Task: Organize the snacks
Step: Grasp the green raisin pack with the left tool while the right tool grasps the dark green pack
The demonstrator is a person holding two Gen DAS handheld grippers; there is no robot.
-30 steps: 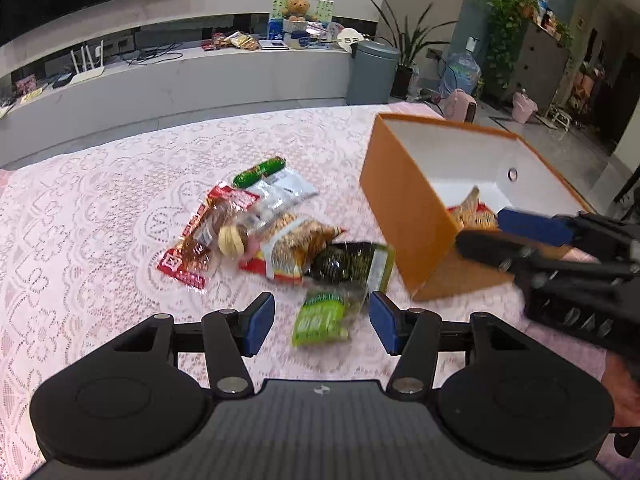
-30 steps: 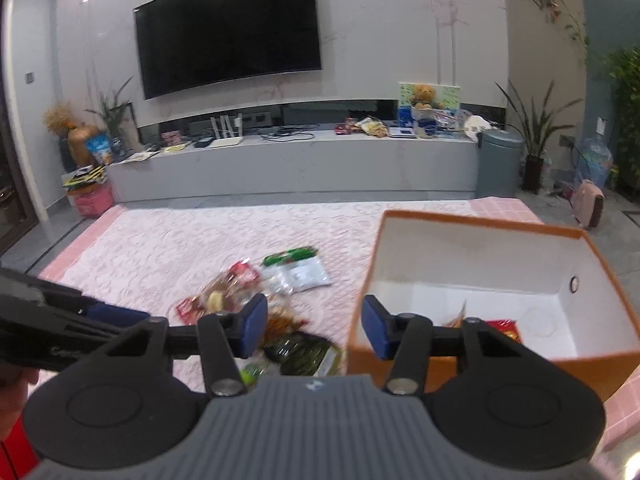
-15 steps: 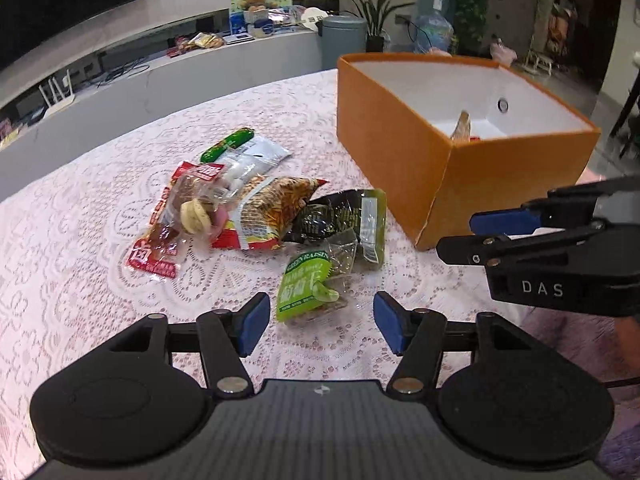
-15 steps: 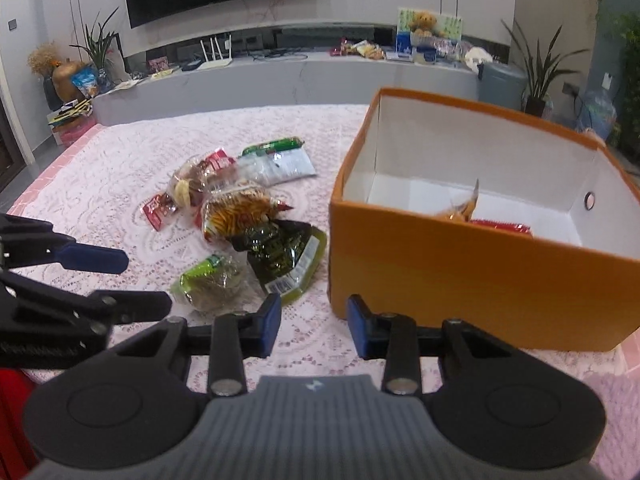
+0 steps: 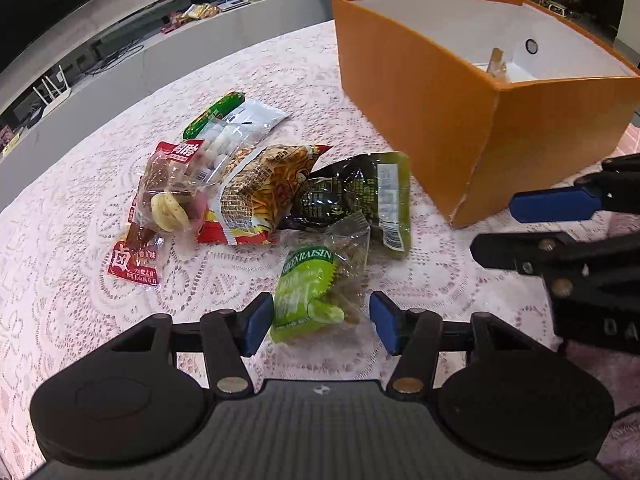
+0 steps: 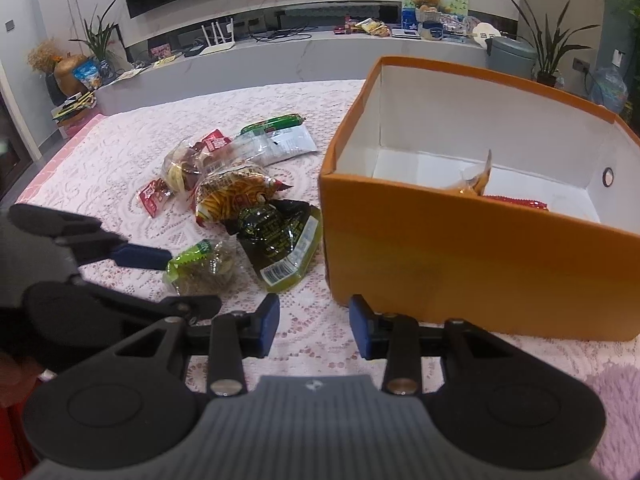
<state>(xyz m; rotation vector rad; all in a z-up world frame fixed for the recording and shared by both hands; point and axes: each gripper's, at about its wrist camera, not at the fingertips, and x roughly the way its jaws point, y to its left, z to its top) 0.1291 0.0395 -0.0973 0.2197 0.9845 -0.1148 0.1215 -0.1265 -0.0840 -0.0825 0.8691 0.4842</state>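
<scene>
A green raisin packet point(image 5: 308, 296) lies on the pink lace tablecloth, between the blue pads of my left gripper point(image 5: 320, 326). The jaws are closing around it, and I see a small gap at each pad. The right wrist view shows the same packet point(image 6: 200, 264) inside my left gripper point(image 6: 192, 280). Behind it lies a pile: a dark green packet point(image 5: 352, 196), a yellow-red snack bag point(image 5: 260, 196) and a clear bag with a red label point(image 5: 172, 196). My right gripper point(image 6: 314, 322) hangs open and empty by the orange box point(image 6: 440, 248).
Inside the box lie an orange packet point(image 6: 476, 178) and a red one point(image 6: 516, 202). A green sausage stick point(image 5: 212, 114) and a white-clear packet point(image 5: 244, 124) sit at the far end of the pile. A grey TV bench point(image 6: 320, 52) runs behind the table.
Both grippers have come down toward the table. The left one has sunk over the green raisin packet, which now lies between its jaws. The right jaws have narrowed.
</scene>
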